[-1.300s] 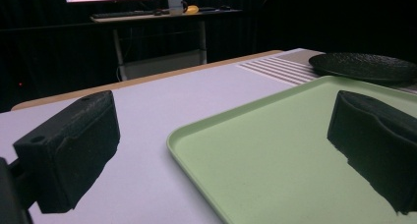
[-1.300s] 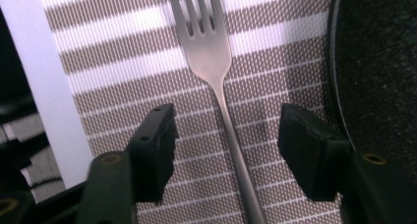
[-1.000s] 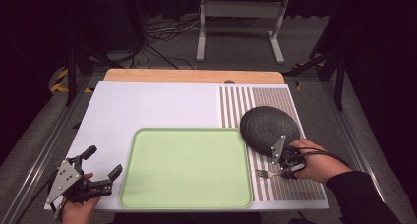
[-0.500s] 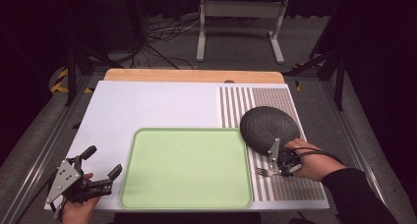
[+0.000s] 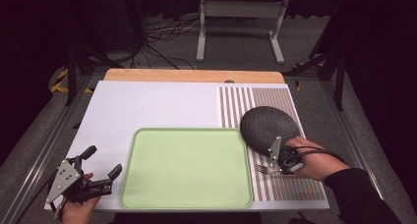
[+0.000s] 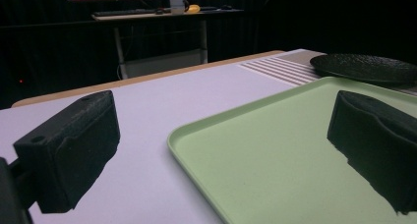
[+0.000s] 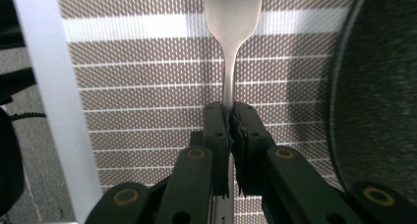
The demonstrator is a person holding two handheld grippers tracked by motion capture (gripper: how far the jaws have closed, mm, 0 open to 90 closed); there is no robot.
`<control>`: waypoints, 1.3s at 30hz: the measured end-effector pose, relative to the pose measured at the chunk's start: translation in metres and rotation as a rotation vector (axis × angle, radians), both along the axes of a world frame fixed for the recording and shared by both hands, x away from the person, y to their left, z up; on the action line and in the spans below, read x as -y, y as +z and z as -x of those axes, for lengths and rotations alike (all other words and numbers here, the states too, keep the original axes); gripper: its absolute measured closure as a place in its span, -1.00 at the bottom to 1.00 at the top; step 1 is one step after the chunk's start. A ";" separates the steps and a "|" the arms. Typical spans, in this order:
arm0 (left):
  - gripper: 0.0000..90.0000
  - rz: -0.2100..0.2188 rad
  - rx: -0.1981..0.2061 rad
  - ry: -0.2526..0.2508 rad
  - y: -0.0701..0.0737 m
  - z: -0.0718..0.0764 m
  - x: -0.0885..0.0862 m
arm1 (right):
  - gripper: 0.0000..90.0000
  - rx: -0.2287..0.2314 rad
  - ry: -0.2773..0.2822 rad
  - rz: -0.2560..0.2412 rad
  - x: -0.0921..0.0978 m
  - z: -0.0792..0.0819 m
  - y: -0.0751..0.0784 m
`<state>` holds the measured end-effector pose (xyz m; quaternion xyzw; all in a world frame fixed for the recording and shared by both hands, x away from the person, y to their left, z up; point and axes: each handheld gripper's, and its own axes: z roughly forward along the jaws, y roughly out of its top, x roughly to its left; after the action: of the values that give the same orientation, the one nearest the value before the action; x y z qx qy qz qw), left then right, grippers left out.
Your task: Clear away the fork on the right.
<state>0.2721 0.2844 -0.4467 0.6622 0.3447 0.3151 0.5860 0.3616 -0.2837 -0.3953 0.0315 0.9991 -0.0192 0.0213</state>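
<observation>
Dark surroundings frame the desk [image 5: 162, 103]. At lower right, the right gripper [image 7: 230, 117] is clamped on a fork [image 7: 230, 47] beside the black plate [image 5: 268, 126]; the thin handle could slip. At lower left, the left gripper [image 5: 101, 172] waits, jaws apart, beside the green tray [image 5: 187, 167].

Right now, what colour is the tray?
Pale green; the tray shows best in the high view.
</observation>
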 end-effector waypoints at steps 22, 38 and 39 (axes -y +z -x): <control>-1.00 0.001 0.004 -0.001 0.001 0.001 0.000 | 0.89 0.101 -0.015 -0.125 -0.008 0.002 0.051; -1.00 -0.001 0.005 -0.003 0.001 0.001 0.000 | 0.89 0.131 -0.086 -0.175 -0.035 -0.004 0.079; -1.00 -0.001 0.005 -0.004 0.001 0.001 0.000 | 0.89 0.132 -0.097 -0.178 -0.037 -0.004 0.080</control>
<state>0.2712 0.2845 -0.4458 0.6622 0.3419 0.3159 0.5872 0.3660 -0.2472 -0.3155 0.0829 0.9905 0.0707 0.0833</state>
